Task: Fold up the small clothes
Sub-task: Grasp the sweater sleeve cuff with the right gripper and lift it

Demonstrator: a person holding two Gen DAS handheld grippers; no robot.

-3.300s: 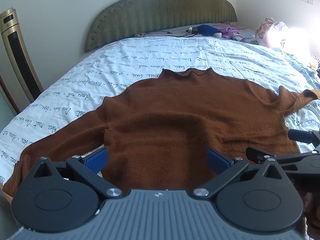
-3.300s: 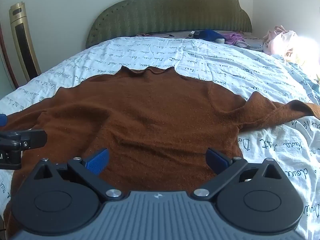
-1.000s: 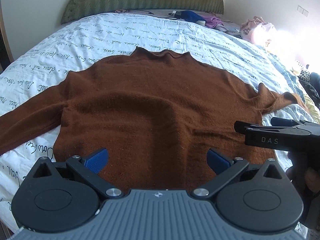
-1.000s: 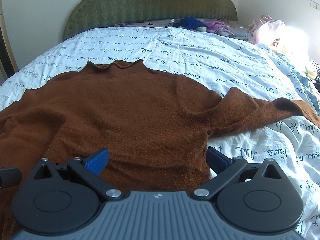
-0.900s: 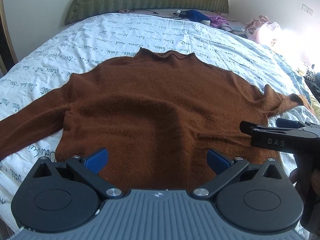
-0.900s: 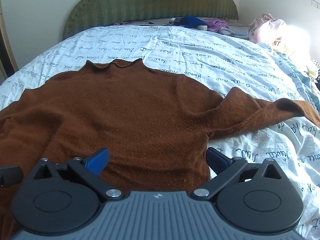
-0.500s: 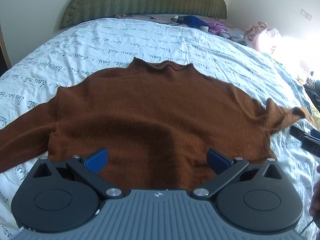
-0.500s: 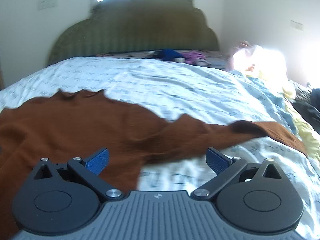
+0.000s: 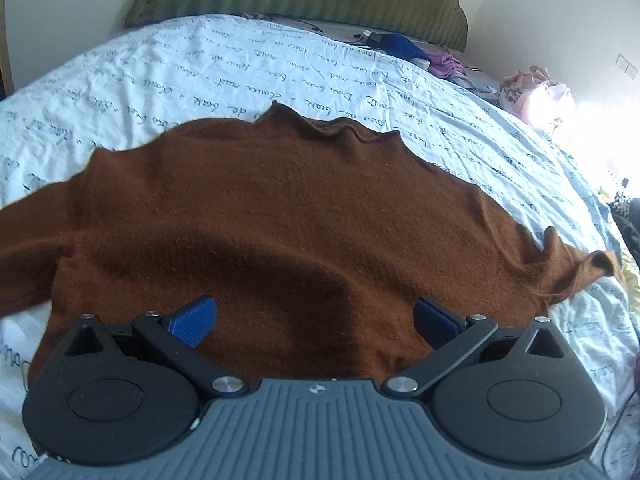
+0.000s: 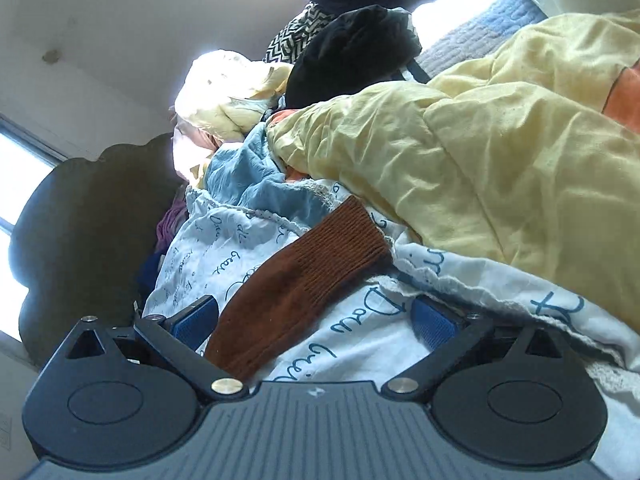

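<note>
Sleeve fold starting: your right gripper gapes wide around cuff; pinch it next. Left gripper wide, empty, above sweater.

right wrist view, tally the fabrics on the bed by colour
brown: 1, sweater cuff
yellow: 1, quilt
black: 1, garment
light blue: 1, cloth
white with script: 1, sheet
pale cream: 1, bundle
black-and-white zigzag: 1, cloth
total: 7
</note>
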